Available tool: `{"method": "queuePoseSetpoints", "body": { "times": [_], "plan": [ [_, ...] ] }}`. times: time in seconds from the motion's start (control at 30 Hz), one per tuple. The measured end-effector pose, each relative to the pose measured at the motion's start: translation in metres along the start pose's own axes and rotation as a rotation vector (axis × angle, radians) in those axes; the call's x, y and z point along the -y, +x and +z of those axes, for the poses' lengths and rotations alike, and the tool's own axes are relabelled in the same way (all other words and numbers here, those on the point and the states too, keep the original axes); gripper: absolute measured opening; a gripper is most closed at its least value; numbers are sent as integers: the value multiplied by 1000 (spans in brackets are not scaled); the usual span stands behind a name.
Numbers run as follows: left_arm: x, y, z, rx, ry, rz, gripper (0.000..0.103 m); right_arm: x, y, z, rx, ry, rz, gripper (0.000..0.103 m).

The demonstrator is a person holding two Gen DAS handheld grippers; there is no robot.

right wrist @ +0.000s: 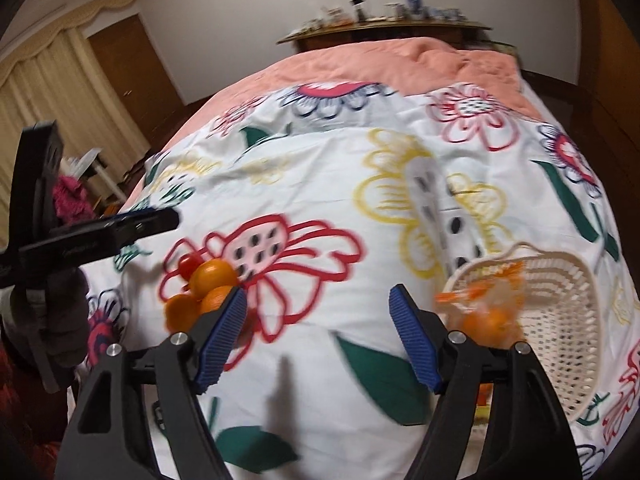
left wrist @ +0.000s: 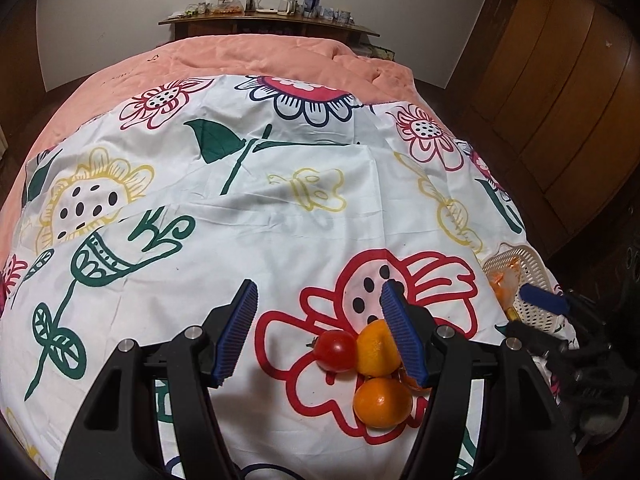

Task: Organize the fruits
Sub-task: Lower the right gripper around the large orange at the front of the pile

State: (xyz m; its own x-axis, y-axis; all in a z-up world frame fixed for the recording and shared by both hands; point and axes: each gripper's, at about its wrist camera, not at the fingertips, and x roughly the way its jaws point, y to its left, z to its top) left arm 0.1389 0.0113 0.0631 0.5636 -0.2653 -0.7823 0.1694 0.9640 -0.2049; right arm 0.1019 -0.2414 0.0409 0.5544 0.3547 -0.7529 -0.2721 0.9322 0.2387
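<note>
A red tomato [left wrist: 335, 350] and two oranges [left wrist: 376, 350] [left wrist: 382, 402] lie together on the flowered cloth, just inside the right finger of my left gripper [left wrist: 318, 300], which is open and empty above them. In the right wrist view the same pile of oranges [right wrist: 212, 276] and the tomato [right wrist: 189, 265] lies beside the left finger of my right gripper [right wrist: 320, 308], which is open and empty. A cream plastic basket [right wrist: 560, 320] lies at the right, with a clear bag of oranges [right wrist: 486, 316] at its mouth. The basket also shows in the left wrist view [left wrist: 520, 276].
The flowered cloth [left wrist: 280, 208] covers a bed with a pink quilt [left wrist: 256, 56]. A cluttered wooden shelf [left wrist: 268, 20] stands behind it. Wooden wardrobes [left wrist: 560, 80] line the right side. The left gripper's body [right wrist: 80, 240] shows at the left of the right wrist view.
</note>
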Motion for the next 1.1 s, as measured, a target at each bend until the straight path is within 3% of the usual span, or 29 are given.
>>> {"method": "queuePoseSetpoints", "body": {
  "times": [0.17, 0.43, 0.93, 1.1],
  "plan": [
    [-6, -2, -3, 4, -10, -6, 66, -26, 15, 2, -55, -53, 61, 64],
    [-18, -5, -9, 19, -17, 4, 66, -53, 37, 3, -121, -110, 87, 53],
    [-30, -9, -15, 29, -34, -10, 66, -57, 64, 4, -234, -95, 90, 41],
    [-28, -7, -19, 19, -27, -14, 66, -59, 63, 4, -232, -107, 84, 39]
  ]
}}
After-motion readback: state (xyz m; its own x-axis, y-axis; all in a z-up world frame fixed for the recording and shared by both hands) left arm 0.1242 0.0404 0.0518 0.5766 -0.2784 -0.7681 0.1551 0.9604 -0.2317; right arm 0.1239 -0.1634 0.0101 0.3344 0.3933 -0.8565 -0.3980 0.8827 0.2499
